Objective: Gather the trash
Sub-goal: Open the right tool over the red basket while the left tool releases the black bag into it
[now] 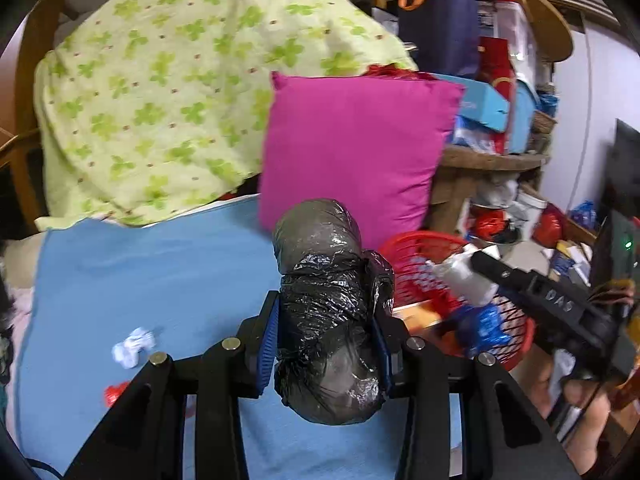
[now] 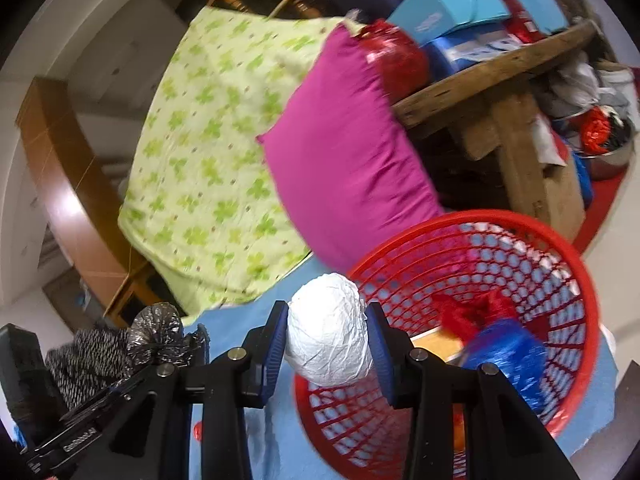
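My left gripper (image 1: pixel 326 340) is shut on a black plastic bag bundle (image 1: pixel 328 312), held above the blue sheet (image 1: pixel 152 272). That bundle (image 2: pixel 160 332) shows at the lower left of the right wrist view. My right gripper (image 2: pixel 327 340) is shut on a white crumpled ball (image 2: pixel 328 332), at the near rim of the red mesh basket (image 2: pixel 560 252). The same ball (image 1: pixel 464 276) hangs over the basket (image 1: pixel 416 264) in the left wrist view. Inside the basket lie a red wad (image 2: pixel 476 312) and a blue wad (image 2: pixel 512 352). A white paper scrap (image 1: pixel 132 346) and a red scrap (image 1: pixel 114 394) lie on the sheet.
A magenta cushion (image 1: pixel 356 152) and a green-patterned quilt (image 1: pixel 168 92) are piled behind the sheet. A wooden table (image 2: pixel 492 68) stacked with boxes stands to the right, with bags and bowls under it. A person's hand (image 1: pixel 584 400) holds the right gripper.
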A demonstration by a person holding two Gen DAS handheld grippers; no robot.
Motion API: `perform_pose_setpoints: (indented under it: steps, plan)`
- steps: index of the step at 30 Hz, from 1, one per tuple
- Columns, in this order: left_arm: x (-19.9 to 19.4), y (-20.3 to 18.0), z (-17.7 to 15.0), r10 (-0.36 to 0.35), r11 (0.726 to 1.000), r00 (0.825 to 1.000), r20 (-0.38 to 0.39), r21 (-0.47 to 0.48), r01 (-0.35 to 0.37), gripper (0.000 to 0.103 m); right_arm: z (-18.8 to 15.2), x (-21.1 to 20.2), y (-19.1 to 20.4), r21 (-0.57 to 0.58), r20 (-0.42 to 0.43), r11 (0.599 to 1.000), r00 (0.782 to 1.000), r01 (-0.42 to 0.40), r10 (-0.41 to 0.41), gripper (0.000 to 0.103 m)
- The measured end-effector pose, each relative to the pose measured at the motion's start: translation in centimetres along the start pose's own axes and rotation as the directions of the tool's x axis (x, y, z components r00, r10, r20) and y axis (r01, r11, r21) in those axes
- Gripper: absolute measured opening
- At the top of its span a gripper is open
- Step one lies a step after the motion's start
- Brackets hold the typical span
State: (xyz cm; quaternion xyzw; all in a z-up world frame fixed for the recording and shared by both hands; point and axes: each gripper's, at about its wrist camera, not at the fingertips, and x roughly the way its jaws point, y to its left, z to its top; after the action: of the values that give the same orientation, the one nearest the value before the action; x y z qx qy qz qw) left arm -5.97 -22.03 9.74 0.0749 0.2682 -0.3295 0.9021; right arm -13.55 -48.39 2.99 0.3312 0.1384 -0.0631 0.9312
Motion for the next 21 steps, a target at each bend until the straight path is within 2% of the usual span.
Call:
perform_pose_setpoints:
  steps: [5,10,11,12,14,16,21]
  plan:
    - [1.1,-2.7,0.9,-0.078,0.996,0.997,0.001,0.035,0.078,0.043,1.0,-1.3,-2.4,0.086,0.059,0.996,0.997,0.039,-0.044,0.044]
    - [3.0,-5.5,1.3,-0.148,0.986,0.989,-0.018,0.081,0.149,0.043,1.5,-1.7,-4.6,0.168,0.064,0.984,0.995,0.064,-0.076,0.044]
    - [3.6,-6.1,1.2,-0.162,0.982,0.986,-0.03,0.089,0.164,0.043,1.6,-1.6,-4.8,0.176,0.06,0.982,0.995,0.066,-0.078,0.047]
    - [4.1,-6.5,1.2,-0.171,0.981,0.984,-0.04,0.091,0.174,0.043,1.6,-1.6,-5.1,0.191,0.055,0.979,0.995,0.07,-0.082,0.055]
    - [5.2,-7.0,1.1,-0.18,0.979,0.982,-0.063,0.091,0.185,0.046,1.6,-1.9,-5.7,0.22,0.06,0.972,0.994,0.076,-0.092,0.064]
    - [5.8,-7.1,1.0,-0.18,0.979,0.981,-0.073,0.081,0.186,0.061,1.7,-2.3,-6.1,0.235,0.073,0.969,0.992,0.08,-0.1,0.064]
    - [5.8,-6.1,0.4,-0.196,0.978,0.978,-0.067,0.056,0.2,0.065,1.8,-2.6,-6.1,0.233,0.088,0.969,0.991,0.079,-0.102,0.064]
